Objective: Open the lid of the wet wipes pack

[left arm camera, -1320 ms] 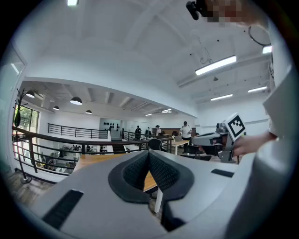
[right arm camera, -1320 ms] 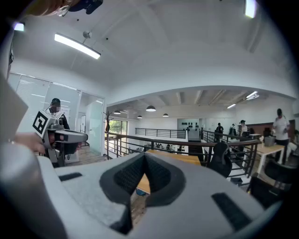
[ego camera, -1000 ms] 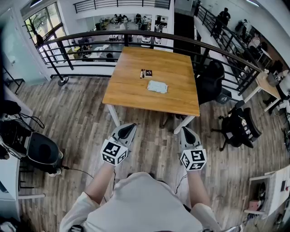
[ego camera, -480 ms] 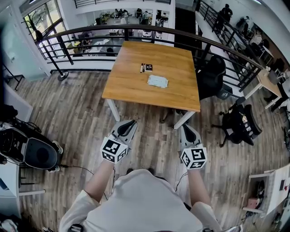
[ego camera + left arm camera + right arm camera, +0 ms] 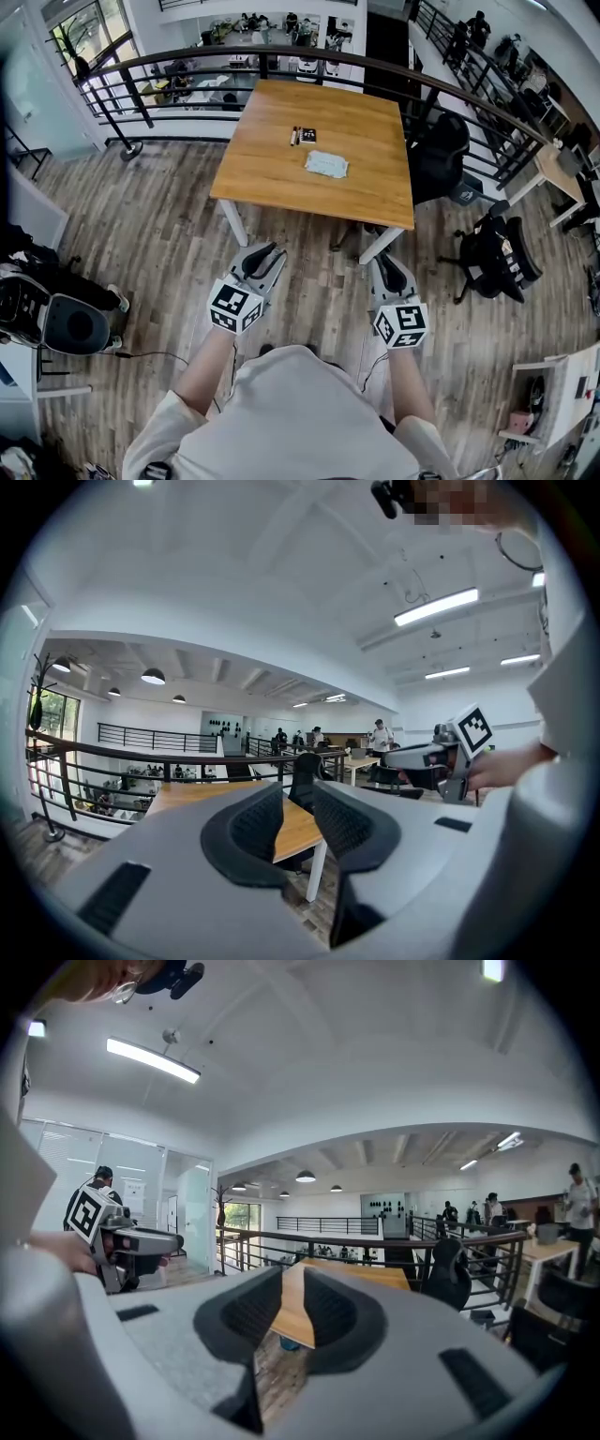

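The wet wipes pack (image 5: 326,165), pale blue-green and flat, lies with its lid down near the middle of the wooden table (image 5: 272,178), well ahead of both grippers. My left gripper (image 5: 262,253) is held over the floor short of the table's near edge. Its jaws are opening, with nothing between them (image 5: 298,803). My right gripper (image 5: 388,266) hangs level beside it, and its jaws (image 5: 292,1283) stand a little apart with only the table's edge showing through the gap. Each gripper appears in the other's view: the right gripper (image 5: 424,755), the left gripper (image 5: 141,1239).
A small dark object with a pen-like piece (image 5: 302,136) lies beyond the pack. A dark railing (image 5: 187,70) curves behind the table. Black office chairs (image 5: 439,159) (image 5: 492,258) stand to the right, and a round black bin (image 5: 73,324) at the left on the plank floor.
The left gripper's jaws have parted from shut to a visible gap. Both grippers and the table have shifted only slightly in the head view.
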The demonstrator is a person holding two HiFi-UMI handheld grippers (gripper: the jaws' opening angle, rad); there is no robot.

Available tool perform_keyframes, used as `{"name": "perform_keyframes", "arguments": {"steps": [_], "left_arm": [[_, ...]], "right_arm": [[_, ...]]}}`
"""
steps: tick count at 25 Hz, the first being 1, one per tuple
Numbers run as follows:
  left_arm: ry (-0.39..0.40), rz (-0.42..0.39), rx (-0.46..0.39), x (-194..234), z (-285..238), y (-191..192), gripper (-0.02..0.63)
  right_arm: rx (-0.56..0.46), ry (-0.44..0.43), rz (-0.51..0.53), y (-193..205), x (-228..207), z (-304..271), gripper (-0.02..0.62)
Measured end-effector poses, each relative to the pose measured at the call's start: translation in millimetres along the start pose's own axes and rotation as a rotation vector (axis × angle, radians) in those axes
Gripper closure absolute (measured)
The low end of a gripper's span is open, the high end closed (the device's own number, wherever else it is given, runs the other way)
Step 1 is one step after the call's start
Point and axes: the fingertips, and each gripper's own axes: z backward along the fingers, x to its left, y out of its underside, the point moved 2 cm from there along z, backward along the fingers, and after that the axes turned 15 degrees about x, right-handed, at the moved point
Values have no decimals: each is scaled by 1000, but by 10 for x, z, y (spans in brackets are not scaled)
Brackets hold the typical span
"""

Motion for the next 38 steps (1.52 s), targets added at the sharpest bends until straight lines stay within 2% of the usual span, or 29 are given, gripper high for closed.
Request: {"name": "perform_keyframes", "arguments": {"steps": [8,11,24,32,38], "left_arm": [[-17,15,7,-20,-124,3,486],[-21,21,9,-45,-190,10,455],[-67,51,30,-125,-487,77,443],[-65,63,44,45,-667,47,443],[-36,60,47,447,-908,19,443]], "right_arm": [[16,-29,-2,50,-146,-84,531],[21,-44,0,76,-210,-130,531],[47,-93,24,167,-531,-343,531],[74,-91,24,122,-636,-559,531],[92,-61,26,4,-666,-944,531]]}}
